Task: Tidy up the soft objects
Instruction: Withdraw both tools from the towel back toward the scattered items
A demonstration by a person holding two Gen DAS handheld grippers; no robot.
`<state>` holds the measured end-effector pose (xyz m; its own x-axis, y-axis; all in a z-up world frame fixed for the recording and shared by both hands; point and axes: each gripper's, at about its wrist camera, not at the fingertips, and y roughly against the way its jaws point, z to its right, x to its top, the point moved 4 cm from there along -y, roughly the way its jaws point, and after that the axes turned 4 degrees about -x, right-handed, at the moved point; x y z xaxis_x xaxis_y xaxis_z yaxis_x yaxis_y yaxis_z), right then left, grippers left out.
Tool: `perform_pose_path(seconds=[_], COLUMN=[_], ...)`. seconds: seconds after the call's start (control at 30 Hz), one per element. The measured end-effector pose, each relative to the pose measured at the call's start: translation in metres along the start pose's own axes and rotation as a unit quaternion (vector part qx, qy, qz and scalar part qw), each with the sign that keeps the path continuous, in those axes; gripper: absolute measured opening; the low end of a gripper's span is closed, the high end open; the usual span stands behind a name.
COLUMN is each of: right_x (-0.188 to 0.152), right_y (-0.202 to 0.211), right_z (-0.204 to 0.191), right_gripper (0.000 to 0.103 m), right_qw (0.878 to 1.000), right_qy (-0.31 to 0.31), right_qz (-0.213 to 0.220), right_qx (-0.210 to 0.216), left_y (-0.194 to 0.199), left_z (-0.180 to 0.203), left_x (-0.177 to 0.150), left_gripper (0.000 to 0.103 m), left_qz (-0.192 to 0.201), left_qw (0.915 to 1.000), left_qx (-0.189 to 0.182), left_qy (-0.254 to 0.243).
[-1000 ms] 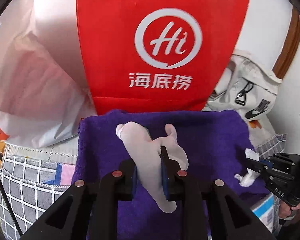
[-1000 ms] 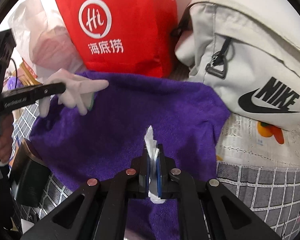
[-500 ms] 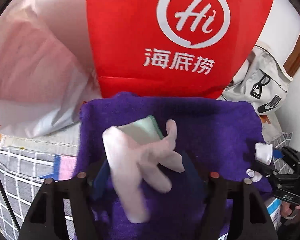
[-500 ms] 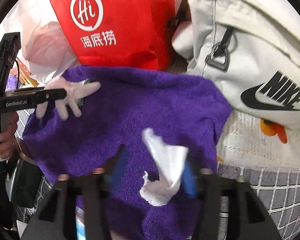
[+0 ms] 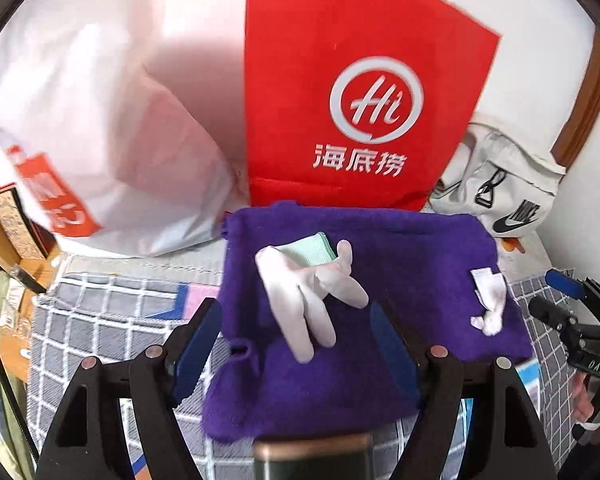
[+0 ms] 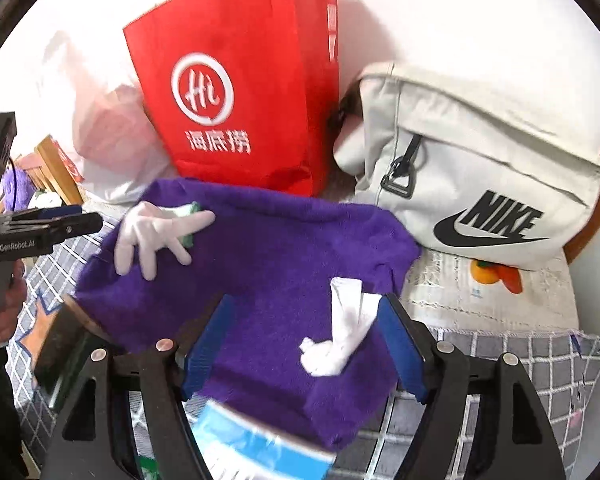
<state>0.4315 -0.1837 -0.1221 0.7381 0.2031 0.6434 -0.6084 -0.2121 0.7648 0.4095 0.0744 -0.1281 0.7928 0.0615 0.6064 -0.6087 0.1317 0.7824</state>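
Both my grippers have let go since a second ago. My left gripper [image 5: 296,336] was clamped on the white glove [image 5: 308,300]; now its blue pads [image 5: 196,348] are spread wide and the glove lies on the purple towel [image 5: 400,256], splayed, its green-edged cuff [image 5: 312,248] toward the red bag. My right gripper [image 6: 304,348] was pinching the white tissue [image 6: 340,328]; now its pads [image 6: 400,344] are wide apart too and the crumpled tissue sits on the towel between them, touching neither as far as I can tell.

Both views have pulled back compared with half a second ago: more of the checked grey cover [image 5: 112,312] shows around the towel.

Glove is near the towel's left rear, tissue near its right front edge, well apart from each other.

Containers:
- red paper bag [image 5: 360,80] standing upright just behind the towel; contents not visible.
- white plastic bag [image 5: 112,152] left of it, something pinkish showing through, can't tell what.
- off-white Nike bag [image 6: 480,168] to the right rear, zipped shut, touching the towel's far right corner.
- blue-and-white box [image 6: 256,440] under the towel's near edge, blurred.
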Motion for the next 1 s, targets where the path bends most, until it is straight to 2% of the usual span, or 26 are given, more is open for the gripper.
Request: perform_pose_path(seconds=[0.13, 0.3, 0.43, 0.73, 0.83, 1.0], right_x=[-0.009, -0.03, -0.055, -0.113, -0.131, -0.169], right_y=[0.029, 0.067, 0.093, 0.137, 0.148, 0.155], right_z=[-0.008, -0.021, -0.031, -0.053, -0.06, -0.068], right_gripper=[0.075, 0.075, 0.075, 0.075, 0.075, 0.075], right_qw=[1.0, 0.999, 0.999, 0.998, 0.999, 0.999], right_qy=[-0.018, -0.033, -0.034, -0.055, -0.05, -0.031], right_qz=[0.012, 0.019, 0.027, 0.017, 0.019, 0.0], right_qx=[0.007, 0.019, -0.004, -0.002, -0.012, -0.025], left_y=[0.036, 0.07, 0.099, 0.149, 0.155, 0.164], left_z=[0.009, 0.017, 0.023, 0.028, 0.028, 0.027], left_x=[-0.01, -0.029, -0.051, -0.099, -0.114, -0.135], left_gripper=[0.075, 0.075, 0.075, 0.075, 0.075, 0.075], left_qz=[0.032, 0.047, 0.058, 0.056, 0.044, 0.045], left_qw=[0.9994, 0.9988, 0.9983, 0.9984, 0.9989, 0.9986], left_qx=[-0.001, -0.007, -0.002, -0.003, -0.012, -0.018], left_qy=[-0.015, -0.01, 0.008, 0.013, 0.016, 0.019])
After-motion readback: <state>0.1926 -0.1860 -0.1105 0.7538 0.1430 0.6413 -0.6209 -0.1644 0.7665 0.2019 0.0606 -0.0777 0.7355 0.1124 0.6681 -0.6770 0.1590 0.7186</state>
